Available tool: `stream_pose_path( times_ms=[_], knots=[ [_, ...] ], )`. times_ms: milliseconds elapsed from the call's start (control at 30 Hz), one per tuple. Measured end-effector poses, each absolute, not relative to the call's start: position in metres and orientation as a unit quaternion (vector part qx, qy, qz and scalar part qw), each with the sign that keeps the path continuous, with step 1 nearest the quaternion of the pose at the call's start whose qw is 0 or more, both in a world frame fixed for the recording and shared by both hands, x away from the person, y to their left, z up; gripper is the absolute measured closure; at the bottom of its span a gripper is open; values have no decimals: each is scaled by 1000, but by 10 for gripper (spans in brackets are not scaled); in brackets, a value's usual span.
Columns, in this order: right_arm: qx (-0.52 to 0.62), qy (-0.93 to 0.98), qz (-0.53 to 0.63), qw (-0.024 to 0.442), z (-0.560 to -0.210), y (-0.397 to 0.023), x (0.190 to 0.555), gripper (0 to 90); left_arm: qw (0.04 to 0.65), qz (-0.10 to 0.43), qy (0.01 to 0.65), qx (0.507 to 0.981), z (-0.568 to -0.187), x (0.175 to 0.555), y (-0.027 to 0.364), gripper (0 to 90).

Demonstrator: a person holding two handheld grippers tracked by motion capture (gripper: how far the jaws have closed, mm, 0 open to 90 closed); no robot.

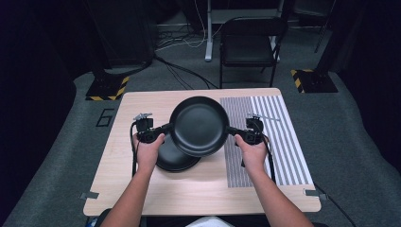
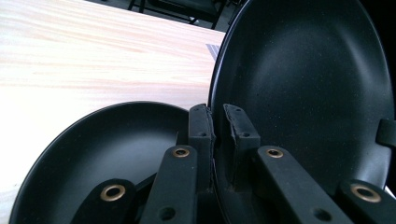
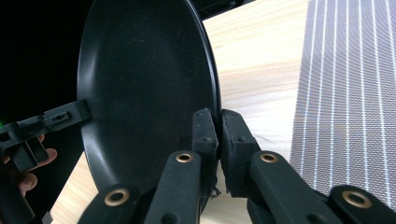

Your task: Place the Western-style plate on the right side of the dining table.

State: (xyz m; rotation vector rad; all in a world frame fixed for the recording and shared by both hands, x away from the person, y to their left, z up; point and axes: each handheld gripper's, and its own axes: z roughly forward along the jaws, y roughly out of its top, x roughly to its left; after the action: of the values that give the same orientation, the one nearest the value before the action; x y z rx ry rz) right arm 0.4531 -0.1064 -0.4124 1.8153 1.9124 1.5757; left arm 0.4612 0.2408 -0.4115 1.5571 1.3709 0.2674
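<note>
A: Start at the left hand-held gripper (image 1: pixel 163 128). What is it doing?

B: Its jaws are pressed together on the left rim of the upper black plate (image 1: pixel 199 125), pinching the edge. In the left gripper view the two pads (image 2: pixel 201 126) sit either side of that rim, near the middle of the frame.

A: And the right hand-held gripper (image 1: pixel 233 131)?

B: The same on the opposite side: its jaws are clamped on the plate's right rim. In the right gripper view the rim runs down between the pads (image 3: pixel 205 130) at lower centre.

A: How are the hands posed?

B: Both forearms come up from the bottom edge of the high view. The left hand (image 1: pixel 149 150) and right hand (image 1: pixel 252 152) sit level with each other at mid-frame, each wrapped around its gripper's body, jaws pointing inward towards one another.

A: Where is the plate?

B: At the centre of the high view, held between the two grippers above the wooden surface (image 1: pixel 142 101), partly over a second black plate (image 1: pixel 172 158) lying flat at centre left.

A: Counts?

B: Two black plates, two grippers, one striped mat (image 1: pixel 279 137) on the right half of the surface, one black folding chair (image 1: pixel 248 45) at upper centre.

A: Any writing?

B: None that I can read.
</note>
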Motion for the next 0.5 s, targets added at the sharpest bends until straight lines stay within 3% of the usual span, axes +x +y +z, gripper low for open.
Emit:
stream_pose_path(
  times_ms=[500],
  knots=[
    [607, 606, 512, 45, -408, -131, 450, 849, 505, 90, 554, 656, -408, 475, 216, 825]
  ],
)
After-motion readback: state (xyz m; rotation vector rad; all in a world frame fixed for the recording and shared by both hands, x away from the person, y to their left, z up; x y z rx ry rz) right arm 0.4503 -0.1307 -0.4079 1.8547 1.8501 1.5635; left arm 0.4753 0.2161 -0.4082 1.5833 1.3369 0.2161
